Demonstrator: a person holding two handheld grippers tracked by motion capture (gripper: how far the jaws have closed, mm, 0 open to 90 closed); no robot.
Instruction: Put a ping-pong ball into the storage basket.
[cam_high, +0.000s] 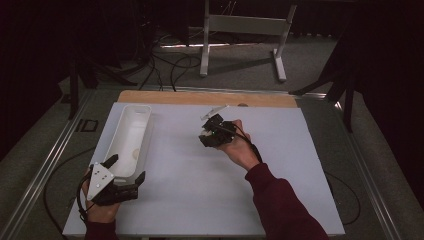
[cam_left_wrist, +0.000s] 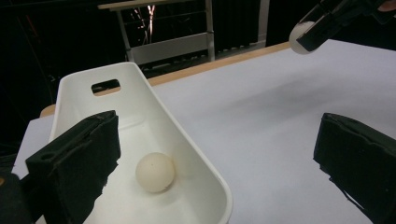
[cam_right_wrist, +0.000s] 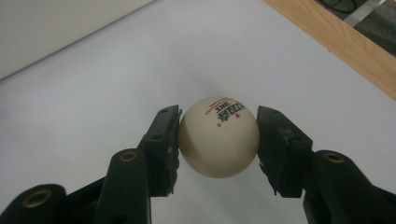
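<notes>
Smooth white ball (cam_right_wrist: 218, 137), printed lettering

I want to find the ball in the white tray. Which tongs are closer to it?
Left. The left tongs straddle the near end of the white tray by the ball; the right tongs are mid-table.

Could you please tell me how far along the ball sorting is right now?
One ball already lies in the white bin. The right gripper is clamped on a second ball above the table; carrying it into the bin looks left. The left gripper waits open by the bin.
</notes>
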